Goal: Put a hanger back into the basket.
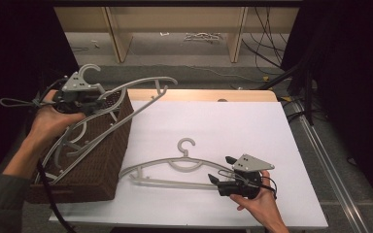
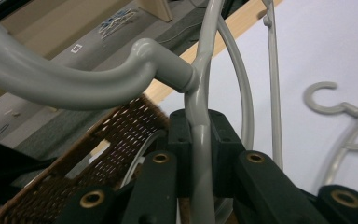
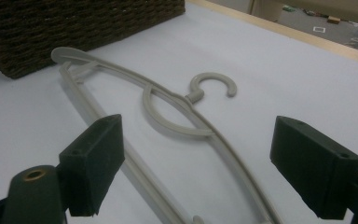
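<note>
Free room and obstacles on the white table top. The wicker basket blocks the left edge, with a grey hanger clamped in the left gripper slanting above it. A second hanger lies flat across the near middle, just ahead of the wide-open right gripper. The far and right parts of the surface lie bare and passable.

Grey hanger flat on white table (wicker basket behind)
</note>
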{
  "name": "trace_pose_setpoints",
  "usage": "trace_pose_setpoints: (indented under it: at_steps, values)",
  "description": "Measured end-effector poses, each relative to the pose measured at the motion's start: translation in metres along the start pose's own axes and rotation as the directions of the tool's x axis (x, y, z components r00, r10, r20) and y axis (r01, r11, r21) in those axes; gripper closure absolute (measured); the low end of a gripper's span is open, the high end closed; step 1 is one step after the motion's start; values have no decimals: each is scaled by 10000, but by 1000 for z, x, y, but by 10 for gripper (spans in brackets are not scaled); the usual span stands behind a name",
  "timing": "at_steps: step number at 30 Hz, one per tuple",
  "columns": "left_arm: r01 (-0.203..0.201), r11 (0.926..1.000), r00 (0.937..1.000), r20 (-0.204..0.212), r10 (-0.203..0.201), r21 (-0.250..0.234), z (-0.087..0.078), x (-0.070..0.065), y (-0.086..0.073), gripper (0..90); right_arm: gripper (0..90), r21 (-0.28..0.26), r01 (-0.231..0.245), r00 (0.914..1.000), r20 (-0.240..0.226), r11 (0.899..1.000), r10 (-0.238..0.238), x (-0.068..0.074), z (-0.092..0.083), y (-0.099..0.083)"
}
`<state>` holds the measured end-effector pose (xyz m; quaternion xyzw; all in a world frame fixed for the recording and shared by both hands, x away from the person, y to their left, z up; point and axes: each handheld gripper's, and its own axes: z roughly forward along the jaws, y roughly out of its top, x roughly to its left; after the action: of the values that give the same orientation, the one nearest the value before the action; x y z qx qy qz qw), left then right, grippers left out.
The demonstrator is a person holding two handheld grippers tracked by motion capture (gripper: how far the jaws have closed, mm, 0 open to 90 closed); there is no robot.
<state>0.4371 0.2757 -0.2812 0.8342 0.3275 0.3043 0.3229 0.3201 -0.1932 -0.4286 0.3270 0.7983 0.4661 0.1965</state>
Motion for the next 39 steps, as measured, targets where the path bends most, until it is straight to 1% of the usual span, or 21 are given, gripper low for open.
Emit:
trace_pose_setpoints:
  at_steps: [1, 4, 5, 6, 7, 8, 9, 10, 11, 14, 17, 19, 23, 24, 27, 29, 31, 33, 36, 38, 39]
  values:
    - [91, 9999, 9999, -139, -91, 62, 0, 5, -4, 816, 187, 3, -11, 10000, -12, 10000, 11, 0, 0, 0]
    - [144, 9998, 9993, -361, -139, 154, 0, 14, -12, 815, 189, 8, -38, 10000, 0, 10000, 38, 0, 0, 0]
    - [276, 9995, 9985, -475, -269, 142, -1, 17, -16, 815, 190, -6, -6, 10000, 32, 10000, 6, -1, 0, 0]
    - [303, 9994, 9982, -529, -295, 143, -1, 18, -18, 815, 190, 35, -25, 10000, 25, 10000, 25, -1, 0, -1]
    - [338, 9993, 9973, -655, -327, 149, -3, 22, -24, 815, 190, 48, -36, 10000, 26, 10000, 36, -1, 0, -1]
    - [338, 9993, 9973, -655, -327, 149, -3, 22, -24, 815, 190, 48, -36, 10000, 26, 10000, 36, -1, 0, -1]
    - [285, 9994, 9973, -689, -272, 187, -4, 25, -28, 815, 190, 49, -8, 10000, 49, 10000, 8, -2, 0, -1]
    - [380, 9991, 9964, -765, -366, 168, -4, 27, -31, 815, 190, 49, -8, 10000, 49, 10000, 8, -2, 0, -1]
    - [592, 9980, 9937, -969, -571, 198, -6, 29, -36, 815, 190, 57, -22, 10000, 79, 10000, 21, -1, 1, -1]
    - [829, 9963, 9896, -1194, -797, 223, -7, 36, -47, 814, 190, 79, -41, 10000, 89, 10000, 40, -2, 1, -1]
    - [1118, 9935, 9845, -1384, -1080, 198, -7, 41, -59, 814, 190, 100, -56, 10000, 40, 9999, 56, -2, 1, -1]
    - [1268, 9918, 9824, -1404, -1236, 143, -6, 44, -66, 814, 189, 101, -58, 10000, 43, 9999, 57, -2, 1, -1]
    - [1588, 9872, 9742, -1646, -1545, 130, -7, 51, -80, 814, 189, 116, -44, 10000, 75, 9999, 43, -2, 1, -1]
    - [1637, 9864, 9733, -1658, -1588, 165, -7, 52, -82, 814, 189, 113, -48, 10000, 65, 9999, 48, -2, 1, -1]
    - [1882, 9818, 9661, -1846, -1806, 240, -7, 55, -92, 814, 189, 108, -33, 10000, 80, 9999, 32, -3, 1, -2]
    - [2086, 9779, 9596, -1953, -2024, 114, -6, 55, -97, 813, 189, 97, -55, 9999, 105, 9999, 54, -2, 1, -2]
    - [2199, 9754, 9573, -1954, -2131, 137, -6, 56, -103, 813, 189, 98, -61, 9999, 102, 9999, 60, -2, 1, -2]
    - [2256, 9741, 9564, -1942, -2181, 170, -6, 58, -109, 813, 190, 138, -46, 10000, 71, 9999, 45, -2, 1, -2]
    - [2561, 9667, 9480, -1959, -2508, 15, -7, 59, -117, 814, 192, 162, -64, 10000, 73, 9998, 63, -3, 1, -2]
    - [2673, 9636, 9449, -1984, -2603, 85, -7, 60, -124, 814, 191, 170, -72, 9999, 86, 9998, 70, -3, 1, -2]
    - [2676, 9634, 9455, -1957, -2602, 120, -7, 60, -127, 813, 192, 182, -85, 9999, 91, 9998, 83, -3, 1, -2]
